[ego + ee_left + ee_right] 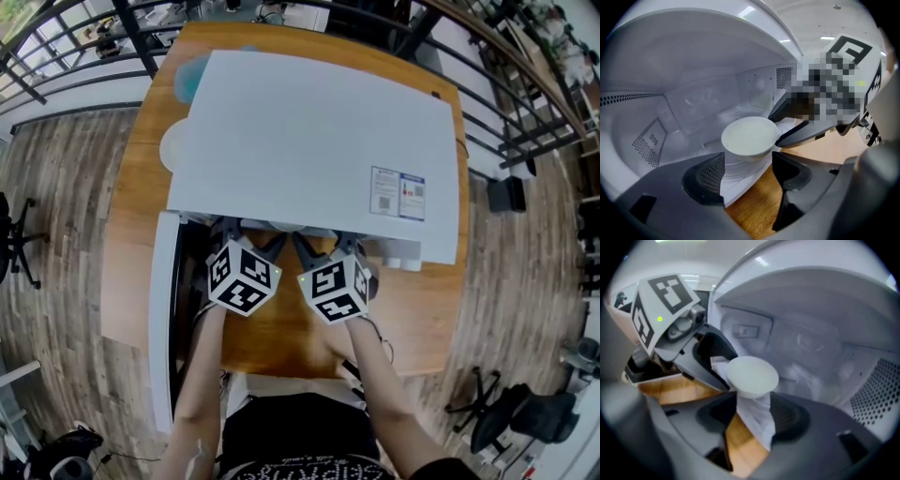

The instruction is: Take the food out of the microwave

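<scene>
Hovering at the open mouth of the microwave [309, 141], the left gripper [747, 164] and the right gripper [754, 411] are held with jaws apart, nothing clasped. The pale bowl [749, 136] is seen mid-frame in both gripper views, inside the cavity just beyond the tips; if its rim is nudged by one jaw, it could be tipped and spilled.

Left tool [747, 164], right tool [752, 409]: jaws apart
</scene>
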